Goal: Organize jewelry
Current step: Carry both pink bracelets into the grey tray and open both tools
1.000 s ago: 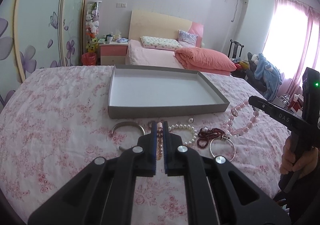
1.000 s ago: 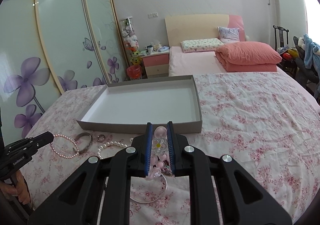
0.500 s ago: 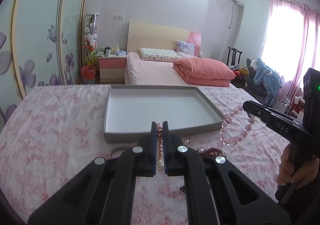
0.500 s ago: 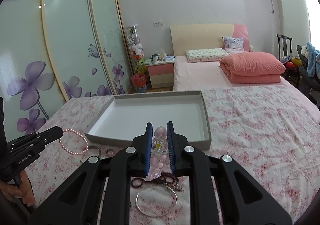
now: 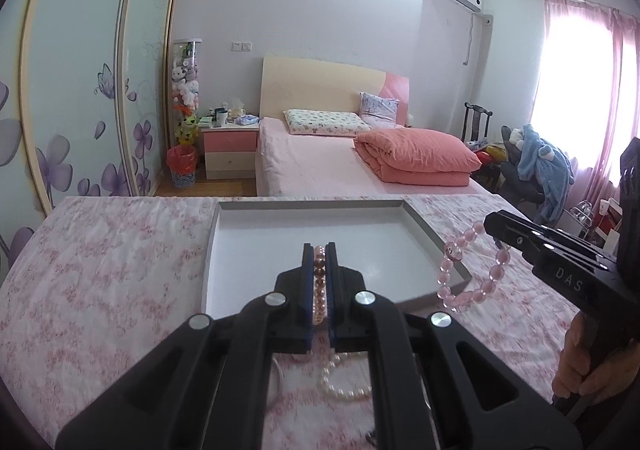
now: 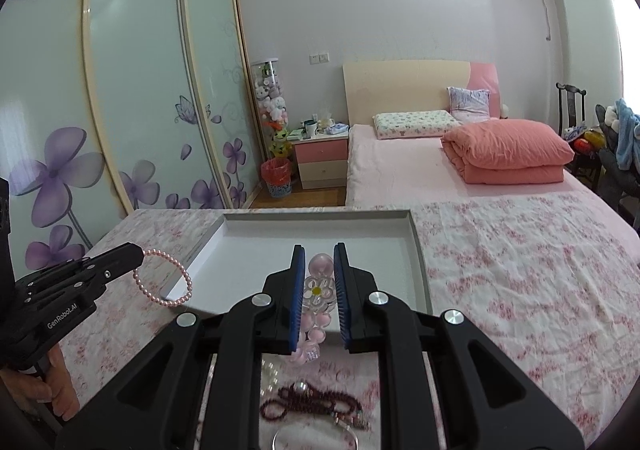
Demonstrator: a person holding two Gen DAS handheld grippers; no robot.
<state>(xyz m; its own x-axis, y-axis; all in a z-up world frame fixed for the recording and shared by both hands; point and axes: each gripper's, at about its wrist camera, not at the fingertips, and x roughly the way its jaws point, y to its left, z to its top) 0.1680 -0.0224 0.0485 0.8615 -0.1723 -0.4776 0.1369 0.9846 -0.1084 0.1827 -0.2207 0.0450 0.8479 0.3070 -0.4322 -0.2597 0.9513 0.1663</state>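
Floral cloth [image 5: 100,282] under grey tray [image 5: 420,221].

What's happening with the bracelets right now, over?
Left hand-held gripper shut on pink pearl bracelet. Right hand-held gripper shut on pink crystal bracelet. Both over grey tray. Nothing blocking.

A pink bed [image 5: 320,157] stands against the white wall [image 5: 320,9], beside a flowered wardrobe [image 6: 120,109] and a curtained window [image 5: 580,89].

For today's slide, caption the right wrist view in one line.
Right gripper lifts a pink bead bracelet toward the empty grey tray.
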